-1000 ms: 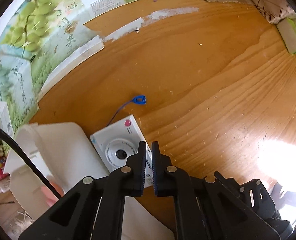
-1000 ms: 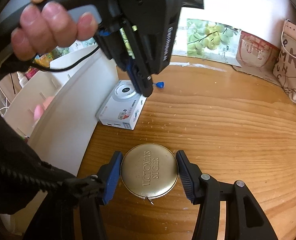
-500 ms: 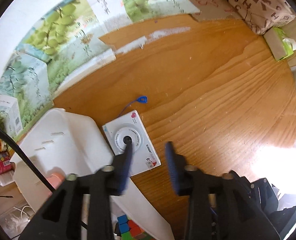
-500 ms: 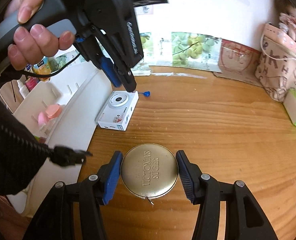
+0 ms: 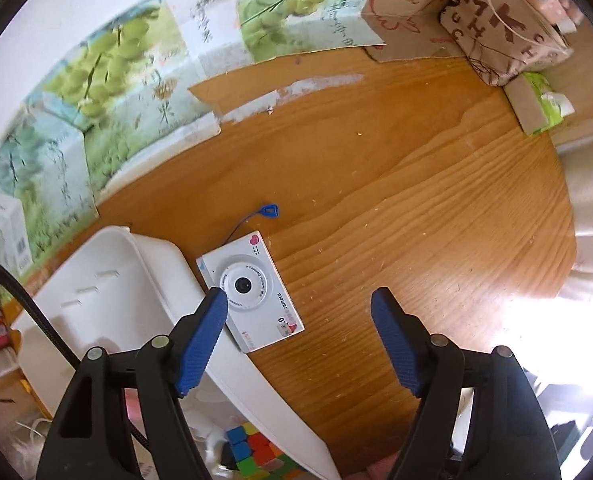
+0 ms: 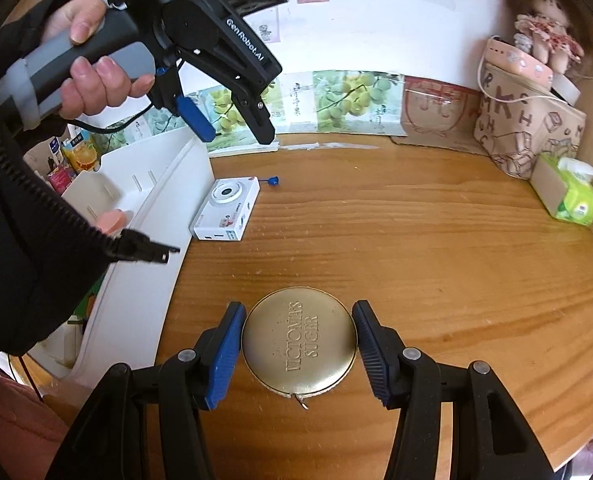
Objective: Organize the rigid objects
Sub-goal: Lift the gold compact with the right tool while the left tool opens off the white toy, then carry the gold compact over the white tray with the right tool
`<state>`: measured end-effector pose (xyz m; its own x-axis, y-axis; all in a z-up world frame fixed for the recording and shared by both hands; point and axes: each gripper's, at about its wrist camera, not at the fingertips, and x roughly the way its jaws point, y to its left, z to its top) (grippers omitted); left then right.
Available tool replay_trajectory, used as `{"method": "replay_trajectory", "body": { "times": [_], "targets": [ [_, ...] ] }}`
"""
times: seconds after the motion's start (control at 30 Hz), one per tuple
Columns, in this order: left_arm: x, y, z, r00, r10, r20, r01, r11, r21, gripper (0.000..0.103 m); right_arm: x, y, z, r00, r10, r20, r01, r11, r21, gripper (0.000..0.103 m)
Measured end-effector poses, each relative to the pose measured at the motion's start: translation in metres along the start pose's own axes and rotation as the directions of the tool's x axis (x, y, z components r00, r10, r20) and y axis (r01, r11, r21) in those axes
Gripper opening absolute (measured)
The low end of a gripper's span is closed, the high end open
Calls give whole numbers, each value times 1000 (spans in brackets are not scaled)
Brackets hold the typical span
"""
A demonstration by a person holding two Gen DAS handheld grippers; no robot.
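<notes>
Round gold tin (image 6: 298, 340) sitting between the pads of the right hand-held gripper (image 6: 298, 350), a sliver of gap visible on each side, so hard to call whether pressed or merely bracketed; embossed lid facing up, small pull tab poking out at the near edge. Looks like thin stamped metal: stiff, light, smooth and probably slippery along the curved rim, so best pinched straight across the widest part, pads flat against the side wall, not on the lid, which could dent or pop. Angled down toward the wooden tabletop (image 6: 416, 240), that right hand-held gripper, tin low in front of it. Beyond the tin and to the left, white toy camera (image 5: 251, 289) lying lens-up, touching or just beside the wall of the white storage bin (image 5: 164, 280), blue-tipped strap (image 5: 270, 211) trailing off behind it. Boxy hard plastic, light, likely to skate on the wood; safest taken across the short sides of the body, clear of the lens ring. Left hand-held gripper (image 5: 298, 332) pointing straight down above the camera, jaws opening, nothing between them. Seen from the right wrist view, gripped around the grey handle by a hand (image 6: 92, 76), dark sleeve behind.
</notes>
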<state>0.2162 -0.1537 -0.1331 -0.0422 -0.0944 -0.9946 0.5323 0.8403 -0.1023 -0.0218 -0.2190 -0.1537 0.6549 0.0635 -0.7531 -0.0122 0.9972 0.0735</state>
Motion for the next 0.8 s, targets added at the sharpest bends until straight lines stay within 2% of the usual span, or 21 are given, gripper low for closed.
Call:
{"method": "replay_trajectory", "body": {
  "times": [0.13,0.53,0.8],
  "targets": [
    [2,6,1,999,-34,-2,34,998,-50,77,-7,-2,-5,1000,-15,-8,15,1000,8,55],
    [-7,2,-8,997,-55,47,60,992,-108,77,-15,-10,-10,1000,-21,-5,21,1000,10,55],
    [-4,9,-12,997,-53,63,67,967,-246,77,-12,-24,-1,1000,20,17,-20,1000,-17,55]
  ]
}}
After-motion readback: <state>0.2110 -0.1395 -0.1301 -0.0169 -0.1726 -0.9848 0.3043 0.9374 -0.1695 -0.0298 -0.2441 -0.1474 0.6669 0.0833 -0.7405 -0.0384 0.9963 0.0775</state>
